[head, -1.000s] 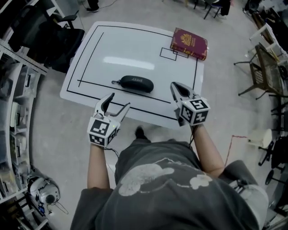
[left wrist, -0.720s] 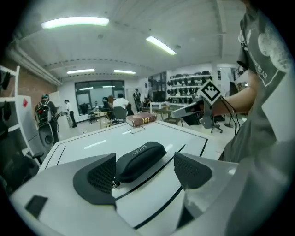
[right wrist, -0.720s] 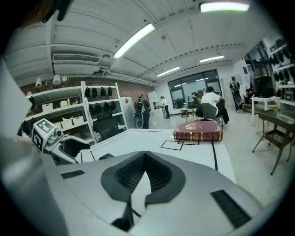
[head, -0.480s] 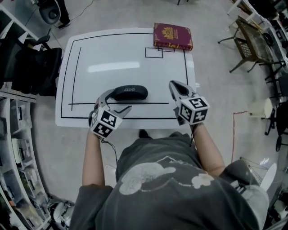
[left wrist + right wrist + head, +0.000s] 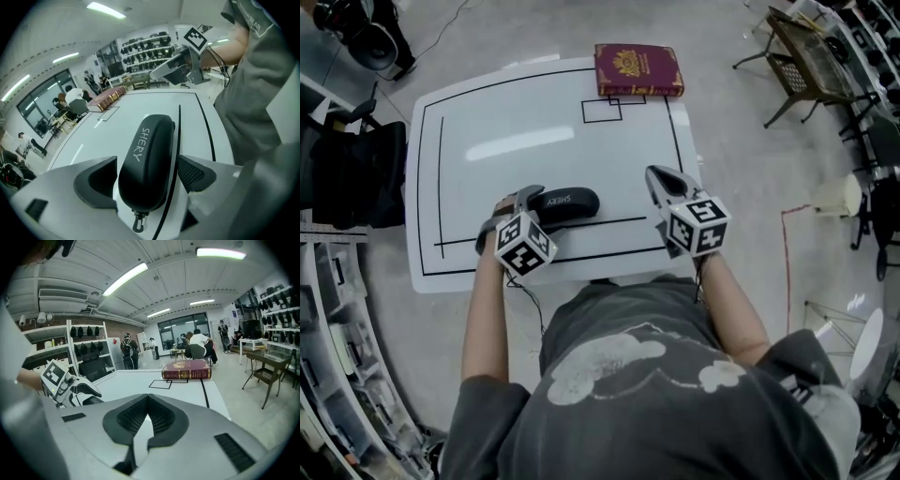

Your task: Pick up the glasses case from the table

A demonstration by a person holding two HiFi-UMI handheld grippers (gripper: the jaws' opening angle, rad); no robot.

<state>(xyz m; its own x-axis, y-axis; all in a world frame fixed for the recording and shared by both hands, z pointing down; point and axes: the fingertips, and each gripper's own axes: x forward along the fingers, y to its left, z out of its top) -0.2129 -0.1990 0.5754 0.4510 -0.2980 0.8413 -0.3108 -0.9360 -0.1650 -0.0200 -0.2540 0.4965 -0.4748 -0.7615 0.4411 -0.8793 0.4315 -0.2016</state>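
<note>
On white table | left tongs spread astride glasses case; right tongs pressed together; book beyond

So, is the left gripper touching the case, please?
Cannot tell. In the left gripper view the case lies between the left gripper's open jaws: table shows beside one pad, but the other abuts its outline.

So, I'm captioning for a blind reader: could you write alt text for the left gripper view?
A black glasses case marked SHERY lies on a white table between the open fingers of the left gripper. Beyond it, a dark red book sits at the table's far edge, and the right gripper hovers nearby.
</note>
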